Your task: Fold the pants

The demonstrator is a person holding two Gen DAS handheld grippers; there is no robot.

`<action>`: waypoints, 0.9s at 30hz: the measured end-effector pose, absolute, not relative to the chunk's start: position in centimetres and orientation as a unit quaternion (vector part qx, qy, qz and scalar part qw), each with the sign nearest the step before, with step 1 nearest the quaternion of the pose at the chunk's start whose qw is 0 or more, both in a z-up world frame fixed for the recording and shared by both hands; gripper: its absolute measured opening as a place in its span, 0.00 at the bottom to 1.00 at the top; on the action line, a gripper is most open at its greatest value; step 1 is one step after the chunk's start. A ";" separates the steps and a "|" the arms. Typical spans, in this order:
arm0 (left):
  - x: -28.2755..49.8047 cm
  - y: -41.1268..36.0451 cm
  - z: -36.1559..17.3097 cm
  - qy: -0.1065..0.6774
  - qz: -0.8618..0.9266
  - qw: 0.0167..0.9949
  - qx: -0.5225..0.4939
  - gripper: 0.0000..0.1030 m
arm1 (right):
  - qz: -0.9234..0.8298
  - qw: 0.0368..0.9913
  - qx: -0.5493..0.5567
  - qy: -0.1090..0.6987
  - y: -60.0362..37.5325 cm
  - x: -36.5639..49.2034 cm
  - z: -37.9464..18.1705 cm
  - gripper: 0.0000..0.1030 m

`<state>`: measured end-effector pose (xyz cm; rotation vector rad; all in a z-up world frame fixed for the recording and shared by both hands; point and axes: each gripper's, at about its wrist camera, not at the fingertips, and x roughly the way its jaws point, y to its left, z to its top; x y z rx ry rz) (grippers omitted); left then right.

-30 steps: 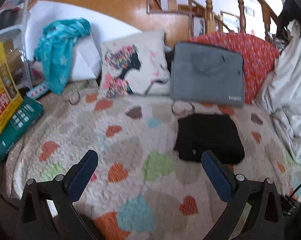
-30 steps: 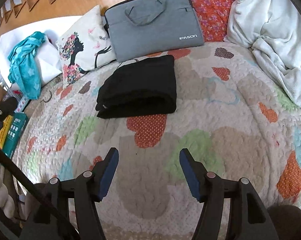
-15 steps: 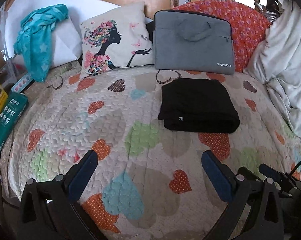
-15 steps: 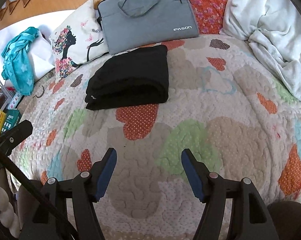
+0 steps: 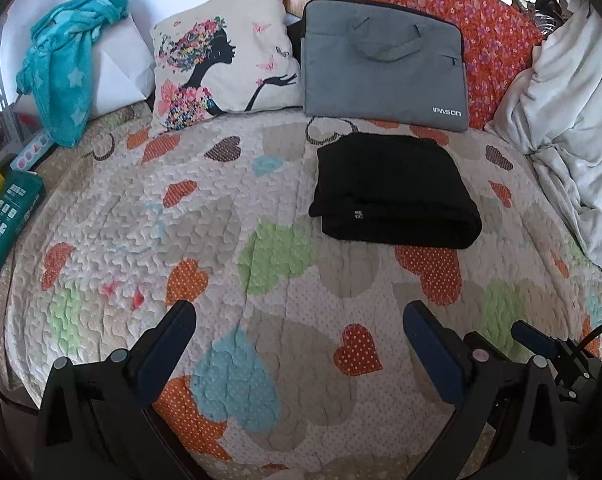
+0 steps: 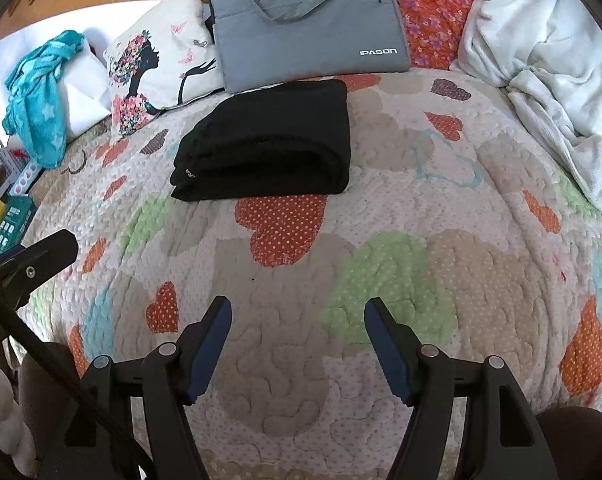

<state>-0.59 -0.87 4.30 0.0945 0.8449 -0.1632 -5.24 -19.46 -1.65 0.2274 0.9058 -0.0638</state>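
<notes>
Black pants point(image 5: 395, 196) lie folded on the bed point(image 5: 221, 240), just in front of the gray bag point(image 5: 383, 68). L gripper point(image 5: 299, 322) & R gripper point(image 6: 297, 312) both hang near the pants, fingers spread, holding nothing.

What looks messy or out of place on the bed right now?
Not the black pants: they lie folded flat on the heart quilt, just in front of the grey laptop bag. The untidy bits are the teal towel draped at the far left and the white blanket bunched at right.
</notes>
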 end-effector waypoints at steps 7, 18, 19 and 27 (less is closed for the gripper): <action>0.1 -0.6 3.3 0.428 -0.078 0.900 0.036 1.00 | -0.030 0.890 0.107 0.443 -19.3 -5.0 -2.1 0.72; 1.1 -0.5 1.9 0.455 -0.085 0.886 0.026 1.00 | -0.032 0.885 0.102 0.453 -19.1 -4.2 -2.8 0.73; 1.2 -0.5 1.7 0.458 -0.086 0.884 0.024 1.00 | -0.033 0.885 0.100 0.454 -19.0 -4.2 -2.9 0.73; 1.6 -0.2 1.0 0.468 -0.087 0.879 0.019 1.00 | -0.035 0.883 0.092 0.460 -18.8 -3.9 -3.2 0.74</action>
